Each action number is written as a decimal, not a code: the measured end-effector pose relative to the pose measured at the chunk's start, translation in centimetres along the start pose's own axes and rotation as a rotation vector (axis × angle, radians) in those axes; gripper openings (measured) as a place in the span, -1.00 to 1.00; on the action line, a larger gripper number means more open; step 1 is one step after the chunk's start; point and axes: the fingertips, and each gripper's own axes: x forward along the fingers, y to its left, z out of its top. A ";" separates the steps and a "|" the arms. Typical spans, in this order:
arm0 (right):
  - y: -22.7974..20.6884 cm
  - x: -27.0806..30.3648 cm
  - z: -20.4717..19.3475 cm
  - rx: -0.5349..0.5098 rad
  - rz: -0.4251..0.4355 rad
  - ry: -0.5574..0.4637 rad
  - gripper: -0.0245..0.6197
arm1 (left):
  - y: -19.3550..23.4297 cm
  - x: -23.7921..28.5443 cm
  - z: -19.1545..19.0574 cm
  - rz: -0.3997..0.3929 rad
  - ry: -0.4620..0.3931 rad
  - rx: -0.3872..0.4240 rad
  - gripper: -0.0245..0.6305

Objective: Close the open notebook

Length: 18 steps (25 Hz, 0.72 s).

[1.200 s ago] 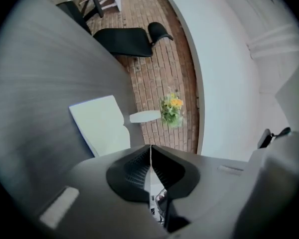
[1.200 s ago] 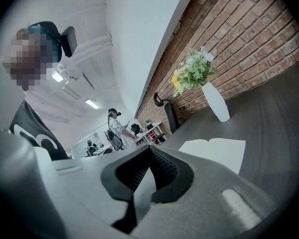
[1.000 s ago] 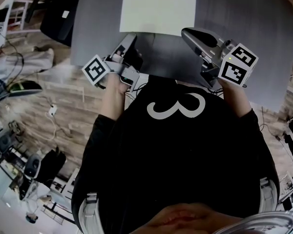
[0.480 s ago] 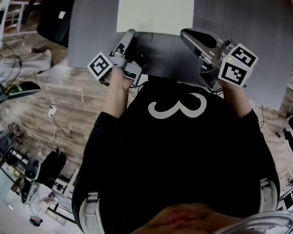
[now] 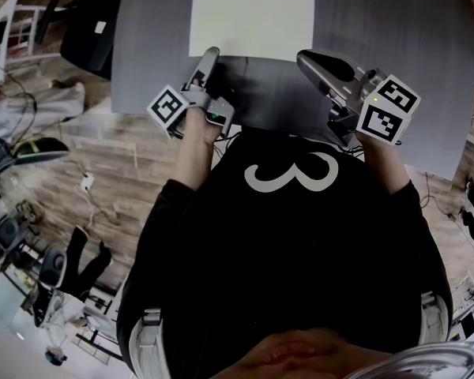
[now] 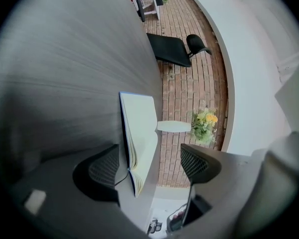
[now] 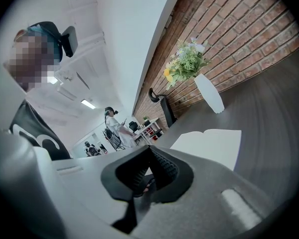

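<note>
Lowered since a second ago, the left gripper [image 5: 208, 60] has just spread its jaws, empty, before the open notebook [image 5: 253, 18] flat on the table [image 5: 426, 69] (near-left corner closest). The right gripper [image 5: 306, 58] is clenched on nothing. Still approaching, I judge: next, catch the left cover's edge and fold it over

The head view is dim and flat, with the white open paper notebook [image 5: 253, 18] the one bright patch on the dark grey table [image 5: 395, 46]. Both gripper views are brighter, ringed in black and bowed hard at the edges. Long ceiling strip lights [image 7: 88, 104] glow in the right gripper view. In the left gripper view the table's near surface smears soft.
</note>
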 end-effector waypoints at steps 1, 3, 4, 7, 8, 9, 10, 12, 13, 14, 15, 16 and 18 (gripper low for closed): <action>-0.1 0.0 0.0 0.001 -0.003 0.000 -0.92 | -0.1 0.0 0.0 -0.002 -0.001 0.001 0.27; -0.2 -0.1 0.0 0.004 -0.008 0.000 -0.92 | -0.1 0.1 0.0 -0.003 0.000 0.006 0.26; -0.2 -0.1 -0.1 0.006 -0.009 -0.001 -0.92 | -0.1 0.2 0.1 -0.001 0.001 0.010 0.26; -0.2 0.0 -0.1 0.010 -0.013 -0.004 -0.92 | -0.1 0.6 0.2 0.006 0.001 0.019 0.23; -0.3 0.0 0.0 0.010 -0.014 -0.006 -0.92 | -0.1 0.8 0.3 0.008 0.001 0.018 0.22; -0.3 0.0 0.1 0.011 -0.016 -0.008 -0.92 | -0.2 0.9 0.4 0.009 0.001 0.017 0.21; -0.3 0.1 0.2 0.011 -0.017 -0.010 -0.92 | -0.3 1.1 0.5 0.010 0.001 0.016 0.20; -0.4 0.0 0.3 0.011 -0.022 -0.014 -0.92 | -0.3 1.3 0.6 0.011 -0.001 0.014 0.18; -0.4 -0.1 0.3 0.012 -0.025 -0.016 -0.92 | -0.2 1.4 0.6 0.012 -0.002 0.013 0.17; -0.5 -0.2 0.3 0.013 -0.027 -0.018 -0.92 | -0.2 1.5 0.7 0.015 -0.005 0.012 0.15; -0.5 -0.3 0.3 0.013 -0.029 -0.021 -0.92 | 0.0 1.5 0.7 0.018 -0.009 0.012 0.10; -0.6 -0.4 0.3 0.014 -0.031 -0.023 -0.92 | 0.1 1.6 0.8 0.021 -0.012 0.012 0.08; -0.7 -0.5 0.3 0.015 -0.034 -0.027 -0.92 | 0.4 1.5 0.9 0.031 -0.018 0.007 0.04</action>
